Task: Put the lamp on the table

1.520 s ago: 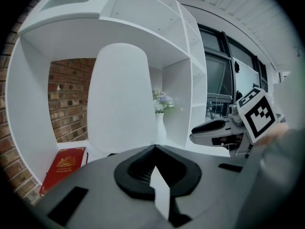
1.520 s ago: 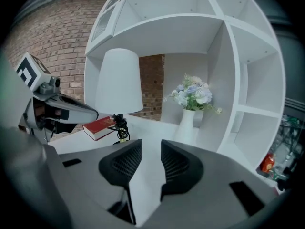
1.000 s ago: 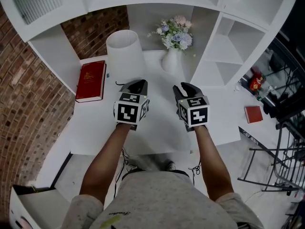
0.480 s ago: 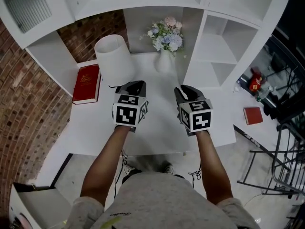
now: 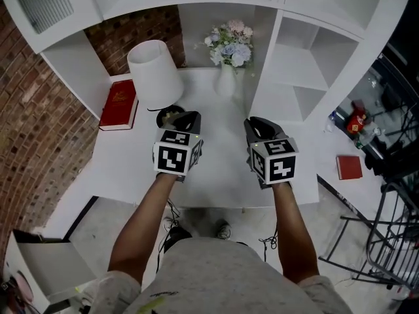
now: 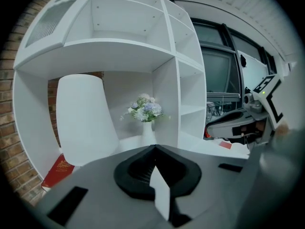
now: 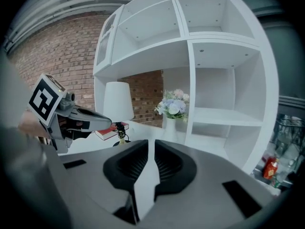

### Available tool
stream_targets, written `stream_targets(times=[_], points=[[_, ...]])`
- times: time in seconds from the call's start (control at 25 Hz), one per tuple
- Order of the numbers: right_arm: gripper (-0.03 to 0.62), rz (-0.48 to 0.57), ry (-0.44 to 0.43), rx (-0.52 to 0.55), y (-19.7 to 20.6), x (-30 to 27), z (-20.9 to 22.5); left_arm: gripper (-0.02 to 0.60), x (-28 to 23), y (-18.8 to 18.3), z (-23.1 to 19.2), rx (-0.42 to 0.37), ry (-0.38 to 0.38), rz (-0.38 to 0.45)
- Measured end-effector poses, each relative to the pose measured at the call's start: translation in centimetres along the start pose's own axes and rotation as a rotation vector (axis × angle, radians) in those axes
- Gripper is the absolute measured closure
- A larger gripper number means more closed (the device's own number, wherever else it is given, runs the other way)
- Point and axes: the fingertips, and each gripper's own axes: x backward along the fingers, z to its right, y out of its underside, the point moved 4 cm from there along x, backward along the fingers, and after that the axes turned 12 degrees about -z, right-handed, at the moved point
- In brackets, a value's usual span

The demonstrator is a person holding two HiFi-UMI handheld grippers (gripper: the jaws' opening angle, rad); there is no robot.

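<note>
Overhead and low views, shared table (image 5: 222, 159)

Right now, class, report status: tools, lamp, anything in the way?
Left tool shut, empty. Right tool closing, empty. Lamp standing on table. Nothing in the way.

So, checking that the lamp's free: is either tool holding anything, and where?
Nothing is held. The left tool is shut and empty; the right tool's jaws are closing on nothing. The lamp stands alone on the table.
</note>
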Motion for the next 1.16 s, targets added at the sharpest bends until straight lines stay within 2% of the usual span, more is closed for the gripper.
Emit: stream_targets(times=[0.24,0.48,0.8,1.16], points=[[0.589,0.022,-0.010,0.014,0.2,0.5,0.2,0.589,0.4,0.7,0.4,0.007,-0.025,-0.010],[0.591,0.041,-0.026,0.012,0.2,0.5,0.3,0.589,0.5,1.1,0.2,0.018,-0.035,-0.002],[0.591,0.050,-0.025,0.015,0.2,0.7,0.8,0.589,0.6,1.2,0.4,0.053,-0.007,0.037],[0.591,0.048,-0.023,0.013,0.5,0.8,1.3,0.589,0.2,1.8,0.6,0.060,0.007,0.018]])
